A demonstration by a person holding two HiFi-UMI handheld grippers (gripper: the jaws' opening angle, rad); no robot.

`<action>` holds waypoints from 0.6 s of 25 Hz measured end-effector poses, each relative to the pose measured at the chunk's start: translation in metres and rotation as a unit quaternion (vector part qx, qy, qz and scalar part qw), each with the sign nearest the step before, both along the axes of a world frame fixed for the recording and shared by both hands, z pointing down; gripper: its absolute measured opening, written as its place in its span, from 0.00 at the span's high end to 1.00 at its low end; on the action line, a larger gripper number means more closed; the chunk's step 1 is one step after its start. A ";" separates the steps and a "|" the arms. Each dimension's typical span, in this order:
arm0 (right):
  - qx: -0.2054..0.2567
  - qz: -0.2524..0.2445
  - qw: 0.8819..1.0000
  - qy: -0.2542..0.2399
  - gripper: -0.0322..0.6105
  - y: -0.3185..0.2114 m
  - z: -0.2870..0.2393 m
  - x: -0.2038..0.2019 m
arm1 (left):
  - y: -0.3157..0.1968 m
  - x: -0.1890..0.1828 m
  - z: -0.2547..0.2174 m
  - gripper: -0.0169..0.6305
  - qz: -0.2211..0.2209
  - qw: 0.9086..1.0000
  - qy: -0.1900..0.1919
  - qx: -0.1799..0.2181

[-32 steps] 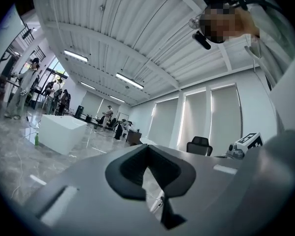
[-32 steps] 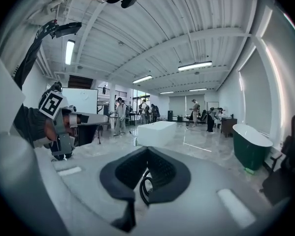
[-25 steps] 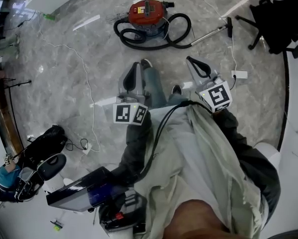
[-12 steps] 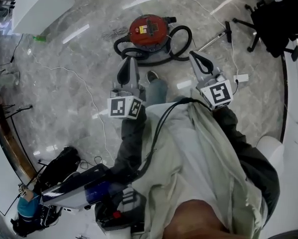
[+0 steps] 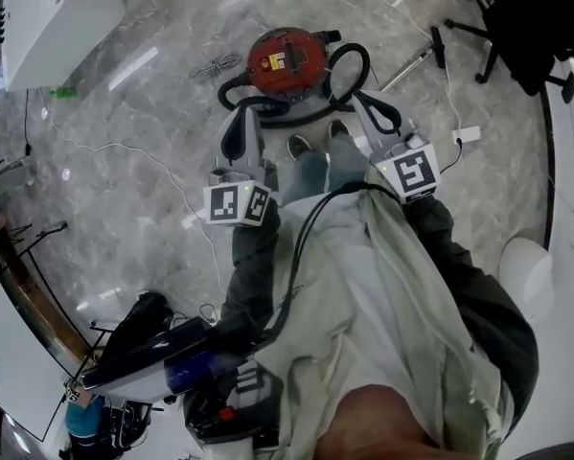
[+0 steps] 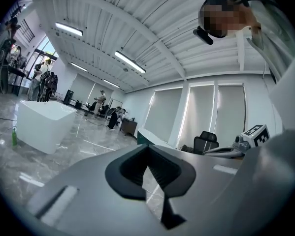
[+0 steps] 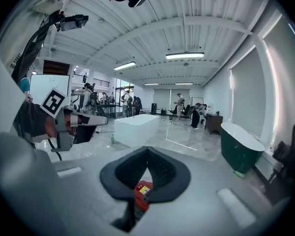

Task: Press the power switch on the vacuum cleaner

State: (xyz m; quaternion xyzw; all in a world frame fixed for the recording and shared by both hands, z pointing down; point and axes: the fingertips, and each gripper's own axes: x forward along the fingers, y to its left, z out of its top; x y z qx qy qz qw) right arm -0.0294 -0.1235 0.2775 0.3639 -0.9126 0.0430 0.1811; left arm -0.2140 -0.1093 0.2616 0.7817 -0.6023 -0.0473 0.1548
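**Two empty grippers held over the vacuum, switch not yet pressed**

Both grippers have their jaws together with nothing between them. On the left gripper (image 5: 240,134), its own view shows the pads meeting at the tip, with only floor (image 5: 152,132) and the room beyond. On the right gripper (image 5: 377,113), the jaws also meet at the tip, and a bit of red vacuum (image 5: 285,57) shows through the opening behind them. My read is that the right one is the one lined up on the target and the left is just carried along.

The vacuum sits on the floor straight ahead of the person, just past their shoes (image 5: 298,147). Its black hose (image 5: 352,69) is looped around the body and the wand (image 5: 413,61) lies off to the person's right. In the head view both grippers are on the near side of it, one to each side, and neither touches it. They look raised well above it, though height is hard to judge from that angle.

The switch itself is too small to pick out on the red top. There is a yellow label there, nothing clearer.

Joined jaws make sense here. A press needs one blunt tip, not a grasp. The stage is the approach. The next move is probably a reach down with the right tip onto the top of the housing. The risk is the tip catching the hose loop or missing the button, since the dome is rounded.
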 end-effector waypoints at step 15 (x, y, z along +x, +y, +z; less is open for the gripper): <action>-0.021 -0.092 0.995 0.030 0.95 -0.034 0.035 -0.021 | -0.025 0.006 0.041 0.97 -0.041 0.998 -0.011 -0.042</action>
